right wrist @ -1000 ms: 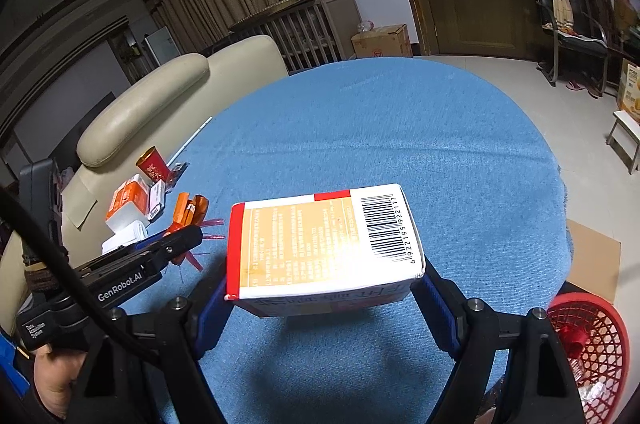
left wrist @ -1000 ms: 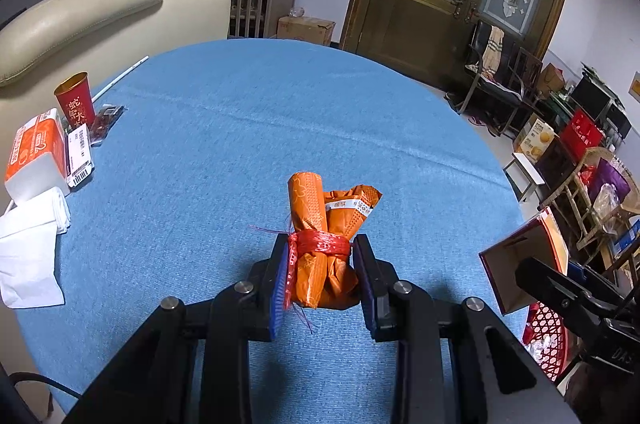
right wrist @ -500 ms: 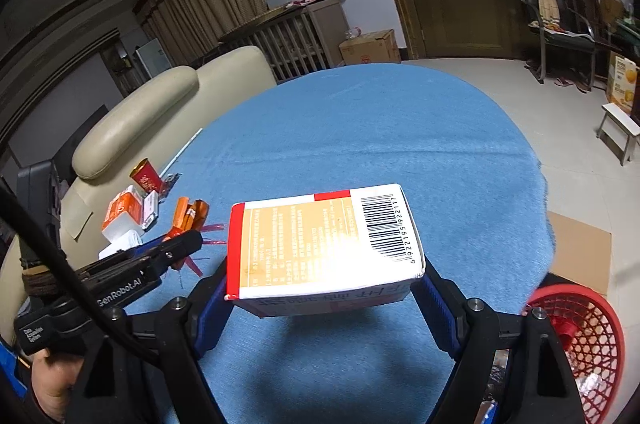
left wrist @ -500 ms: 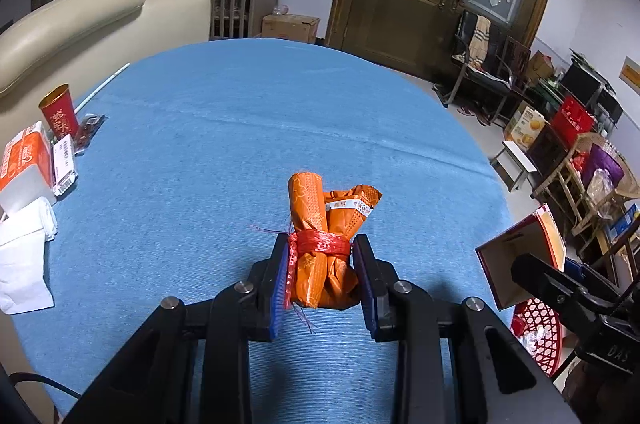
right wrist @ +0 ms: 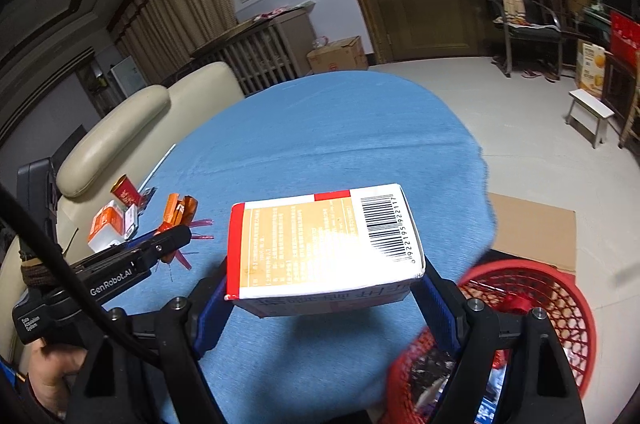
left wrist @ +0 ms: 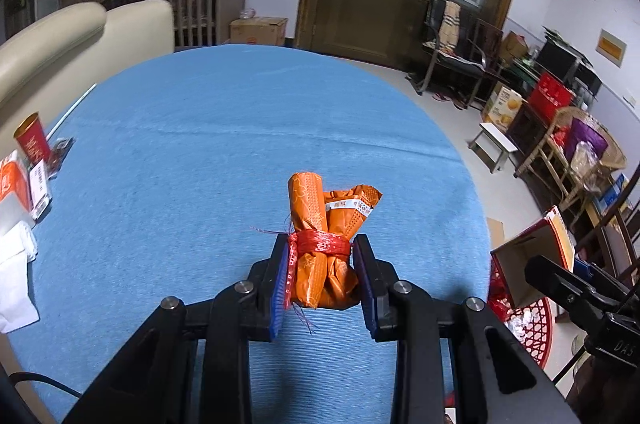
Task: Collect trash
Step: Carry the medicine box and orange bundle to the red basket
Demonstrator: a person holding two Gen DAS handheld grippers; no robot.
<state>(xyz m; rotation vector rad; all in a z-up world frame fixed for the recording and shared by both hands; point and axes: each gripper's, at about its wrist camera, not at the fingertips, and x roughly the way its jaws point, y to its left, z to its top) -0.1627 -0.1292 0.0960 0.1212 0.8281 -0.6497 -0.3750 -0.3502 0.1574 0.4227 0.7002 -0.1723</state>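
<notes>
My left gripper is shut on an orange wrapper bundle tied with red string, held above the blue table. My right gripper is shut on a white and orange carton with a barcode, held over the table's right edge. The carton also shows in the left wrist view. A red mesh trash basket stands on the floor just right of and below the carton. The bundle and left gripper also show in the right wrist view.
At the table's left edge are a red cup, an orange and white box, and white tissue. A cream sofa is behind the table. Flat cardboard lies on the floor. Chairs and boxes stand at the right.
Both grippers have moved right toward the table edge with their loads. The red basket has come much further into the right wrist view. Both grips are unchanged.
</notes>
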